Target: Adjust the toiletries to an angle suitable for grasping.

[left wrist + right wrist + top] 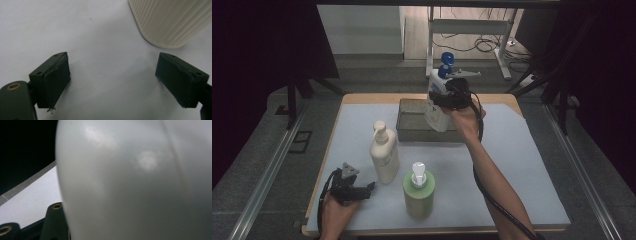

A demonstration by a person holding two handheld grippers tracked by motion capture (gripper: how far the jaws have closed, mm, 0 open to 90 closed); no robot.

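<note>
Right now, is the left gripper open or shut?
Open. In the left gripper view the left gripper has its two fingers spread wide with bare white table mat between them, holding nothing; the cream ribbed bottle stands just ahead.

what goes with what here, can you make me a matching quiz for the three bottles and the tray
Things:
1. blue-capped bottle
2. cream pump bottle
3. green bottle
4. grey tray

States:
A. stands nearest the table's front edge
B. held up in the right gripper
C. stands just ahead of the open left gripper
D. sits at the far middle of the mat

Pairs: 1-B, 2-C, 3-A, 4-D
</note>
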